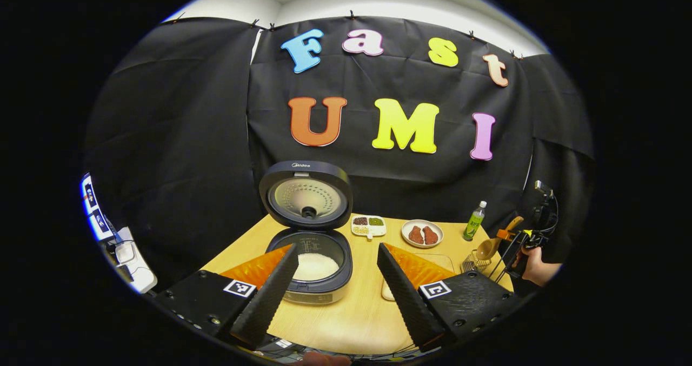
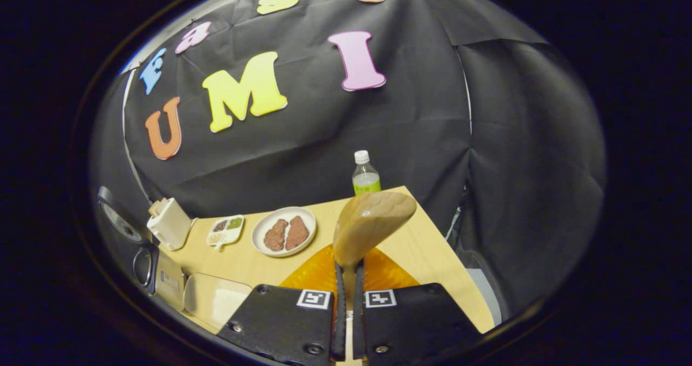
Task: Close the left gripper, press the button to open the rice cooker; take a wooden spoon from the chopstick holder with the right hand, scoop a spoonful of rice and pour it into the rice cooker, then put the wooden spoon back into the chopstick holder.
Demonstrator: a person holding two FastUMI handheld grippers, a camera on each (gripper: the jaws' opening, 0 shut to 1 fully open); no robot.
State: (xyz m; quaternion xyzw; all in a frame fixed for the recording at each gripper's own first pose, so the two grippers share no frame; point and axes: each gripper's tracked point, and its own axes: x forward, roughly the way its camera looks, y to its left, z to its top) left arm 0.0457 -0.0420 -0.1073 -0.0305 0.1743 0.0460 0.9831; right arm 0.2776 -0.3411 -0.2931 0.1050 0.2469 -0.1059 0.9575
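The rice cooker (image 1: 316, 279) stands with its lid (image 1: 307, 195) raised and white rice in the pot. My left gripper (image 1: 336, 252) hangs open in front of it, holding nothing. At the table's right end, a hand (image 1: 540, 271) holds my right gripper (image 1: 511, 235), shut on the handle of the wooden spoon (image 1: 488, 248). The spoon's bowl hangs just above the wire chopstick holder (image 1: 471, 262). In the right gripper view, that gripper (image 2: 348, 268) clamps the wooden spoon (image 2: 373, 223), bowl up. The rice cooker (image 2: 143, 263) sits at the left edge beside a clear rice tray (image 2: 213, 298).
On the wooden table (image 1: 357, 312) stand a divided side dish (image 1: 368, 225), a plate of meat (image 1: 422, 234) and a green bottle (image 1: 474, 221). The clear tray (image 1: 432, 258) lies right of the cooker. A white container (image 2: 168, 223) stands at the back.
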